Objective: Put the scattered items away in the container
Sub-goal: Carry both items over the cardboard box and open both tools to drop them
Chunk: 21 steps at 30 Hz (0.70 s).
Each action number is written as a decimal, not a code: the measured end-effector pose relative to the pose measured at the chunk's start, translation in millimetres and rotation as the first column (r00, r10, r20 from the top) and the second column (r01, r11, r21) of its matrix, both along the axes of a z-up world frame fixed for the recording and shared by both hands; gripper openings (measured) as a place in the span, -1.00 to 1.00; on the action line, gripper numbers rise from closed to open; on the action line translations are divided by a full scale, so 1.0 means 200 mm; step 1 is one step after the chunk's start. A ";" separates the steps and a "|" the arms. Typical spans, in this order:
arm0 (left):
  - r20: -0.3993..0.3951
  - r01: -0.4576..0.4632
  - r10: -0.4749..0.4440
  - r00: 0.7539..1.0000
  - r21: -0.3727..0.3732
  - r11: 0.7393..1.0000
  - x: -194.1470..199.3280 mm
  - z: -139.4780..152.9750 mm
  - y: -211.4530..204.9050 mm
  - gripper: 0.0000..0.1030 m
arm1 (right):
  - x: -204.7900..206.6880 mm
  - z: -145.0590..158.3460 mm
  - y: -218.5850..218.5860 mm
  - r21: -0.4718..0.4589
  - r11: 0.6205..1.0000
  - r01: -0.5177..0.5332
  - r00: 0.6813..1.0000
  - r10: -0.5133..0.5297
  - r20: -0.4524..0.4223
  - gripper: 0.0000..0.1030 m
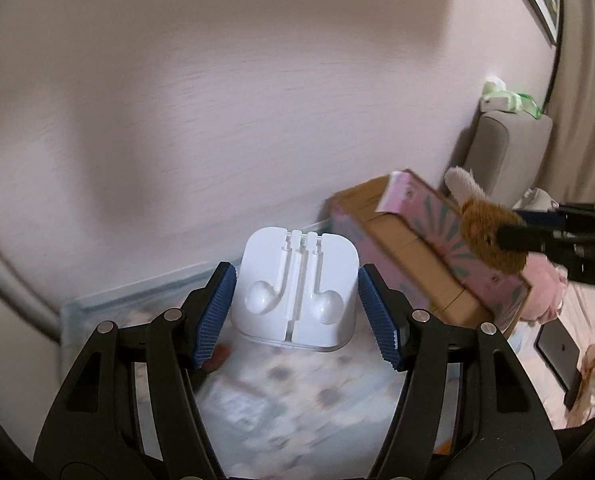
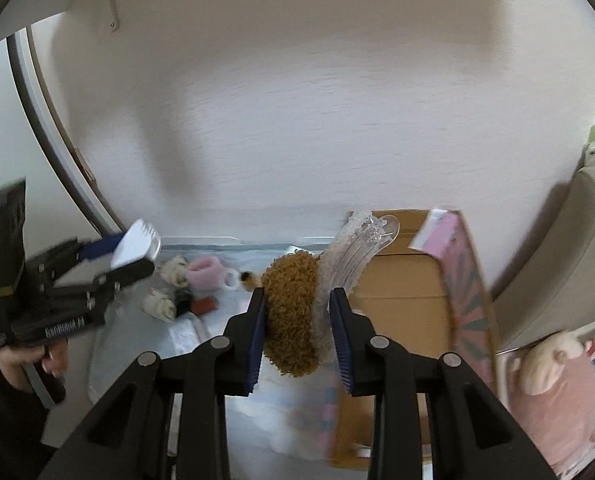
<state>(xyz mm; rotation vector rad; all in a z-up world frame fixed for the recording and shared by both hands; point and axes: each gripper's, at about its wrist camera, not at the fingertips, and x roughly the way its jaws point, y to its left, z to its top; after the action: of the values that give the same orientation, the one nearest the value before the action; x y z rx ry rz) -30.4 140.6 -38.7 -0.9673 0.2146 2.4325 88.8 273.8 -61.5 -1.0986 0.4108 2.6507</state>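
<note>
Risking a drop: the fuzzy brown hair claw (image 2: 293, 316) is pinched only at its plush side, so it could slip before the cardboard box (image 2: 401, 280) is reached; the smooth white earphone case (image 1: 295, 292) could slide likewise. Left tongs (image 1: 295, 312): held moderately apart, both blue pads closed against the case. Right tongs (image 2: 299, 336): narrow, clamped on the claw. Remaining items, a pink scrunchie (image 2: 207, 272) among them, are left on the bed beside the box.
</note>
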 end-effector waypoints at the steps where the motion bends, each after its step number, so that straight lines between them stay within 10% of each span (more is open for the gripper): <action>1: 0.009 0.007 -0.007 1.000 -0.001 1.000 -0.01 0.00 0.05 0.18 | 0.03 -0.01 0.04 0.005 1.000 -0.003 1.000 0.003 0.007 -0.45; 21: 0.149 0.098 -0.082 0.986 -0.108 0.989 -0.17 -0.35 0.92 0.18 | 0.28 -0.38 0.46 -0.078 0.994 -0.077 0.989 0.086 0.117 -0.45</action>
<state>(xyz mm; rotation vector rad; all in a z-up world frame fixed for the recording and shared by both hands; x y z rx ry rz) -64.7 324.0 -108.1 -1.1531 0.3427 2.2779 145.2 366.3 -137.6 -1.3167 0.4519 2.6400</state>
